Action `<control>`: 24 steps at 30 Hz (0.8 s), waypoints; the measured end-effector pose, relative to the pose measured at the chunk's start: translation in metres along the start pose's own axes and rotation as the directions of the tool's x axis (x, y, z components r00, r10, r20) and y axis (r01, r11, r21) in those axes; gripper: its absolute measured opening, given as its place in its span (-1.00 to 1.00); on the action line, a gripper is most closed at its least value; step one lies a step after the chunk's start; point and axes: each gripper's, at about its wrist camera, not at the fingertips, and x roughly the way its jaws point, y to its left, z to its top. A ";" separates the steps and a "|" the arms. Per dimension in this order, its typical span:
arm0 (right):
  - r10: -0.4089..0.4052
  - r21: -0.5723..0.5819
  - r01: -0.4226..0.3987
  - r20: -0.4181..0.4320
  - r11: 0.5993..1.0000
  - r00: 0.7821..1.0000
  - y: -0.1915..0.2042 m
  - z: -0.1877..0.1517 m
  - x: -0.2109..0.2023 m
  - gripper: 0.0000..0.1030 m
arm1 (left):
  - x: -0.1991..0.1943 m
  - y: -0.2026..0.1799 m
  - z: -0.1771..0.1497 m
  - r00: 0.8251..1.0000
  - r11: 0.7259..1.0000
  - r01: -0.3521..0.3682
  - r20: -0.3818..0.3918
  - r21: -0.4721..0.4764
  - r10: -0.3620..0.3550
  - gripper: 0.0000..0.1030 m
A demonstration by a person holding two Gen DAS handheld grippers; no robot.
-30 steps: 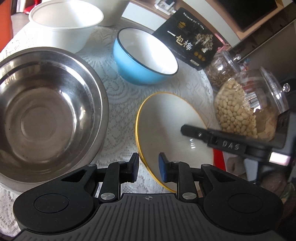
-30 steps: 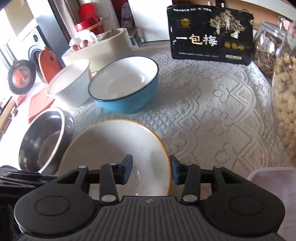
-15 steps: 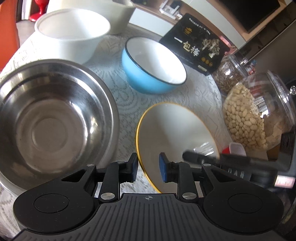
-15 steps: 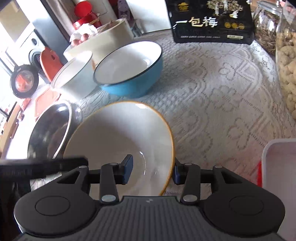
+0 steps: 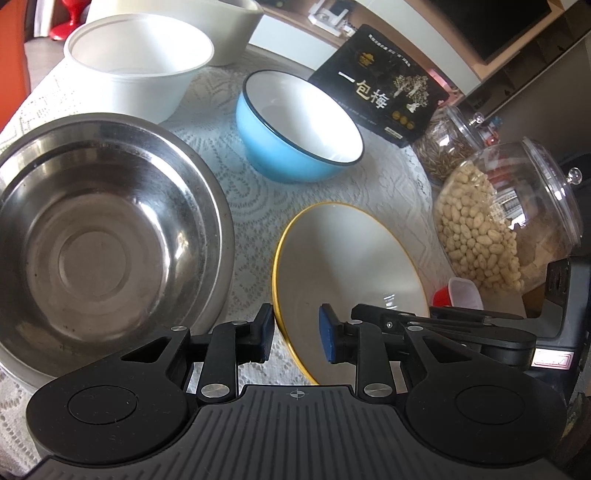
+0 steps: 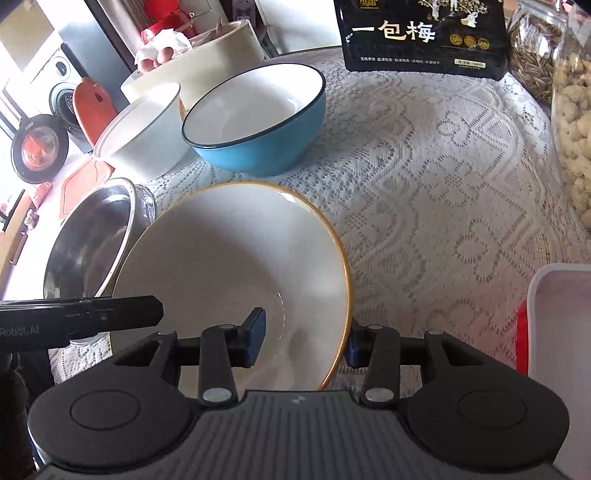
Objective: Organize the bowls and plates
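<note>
A white bowl with a yellow rim (image 5: 343, 258) (image 6: 229, 266) hangs tilted above the lace cloth. My left gripper (image 5: 295, 332) has the bowl's near-left rim between its jaws. Those jaws are opening, and the blue pads stand clear of the rim. My right gripper (image 6: 303, 341) is shut on the bowl's right wall, one pad inside and one outside. To the left sits a large steel bowl (image 5: 103, 236) (image 6: 92, 236). Further back stand a blue bowl (image 5: 280, 162) (image 6: 258, 147) and a plain white bowl (image 5: 136, 74) (image 6: 144, 144).
A black snack packet (image 5: 380, 96) stands at the back. On the right are a peanut jar (image 5: 491, 229) and a seed jar (image 5: 447, 147). A white-lidded red box (image 6: 554, 332) lies near right. A big cream pot (image 5: 236, 33) is behind the white bowl.
My left jaws have spread apart around the bowl's rim. The right gripper has kept its hold and tipped slightly downward, so the bowls at the back sit higher in its view.
</note>
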 end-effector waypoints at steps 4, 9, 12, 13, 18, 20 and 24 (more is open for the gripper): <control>0.002 -0.009 -0.002 0.005 1.000 1.000 -0.001 -0.002 -0.001 -0.17 | 0.001 -0.005 -0.001 1.000 1.000 -0.016 0.009 0.022 0.016 -0.44; -0.011 -0.033 0.012 0.035 0.999 0.999 0.001 -0.001 -0.002 -0.17 | -0.003 -0.009 -0.002 0.999 0.998 -0.042 0.019 0.044 0.041 -0.45; -0.017 -0.045 0.020 0.078 0.999 0.997 0.001 0.002 -0.009 -0.17 | -0.012 -0.008 0.003 0.998 0.998 -0.043 0.052 0.035 0.042 -0.45; -0.022 -0.045 0.026 0.093 0.999 0.995 0.000 0.004 -0.012 -0.17 | -0.016 -0.008 0.006 0.997 0.999 -0.039 0.061 0.031 0.037 -0.45; -0.069 -0.039 0.075 0.146 0.996 0.987 -0.005 0.017 -0.028 -0.17 | -0.037 0.008 0.033 0.991 1.000 0.025 0.129 -0.003 -0.024 -0.45; -0.086 -0.038 0.094 0.175 0.995 0.981 -0.006 0.024 -0.034 -0.16 | -0.039 0.012 0.048 0.986 1.000 0.020 0.165 -0.014 -0.017 -0.45; -0.095 -0.024 0.102 0.217 0.994 0.972 -0.010 0.045 -0.041 -0.10 | -0.029 0.016 0.077 0.978 0.998 0.020 0.210 -0.055 -0.008 -0.45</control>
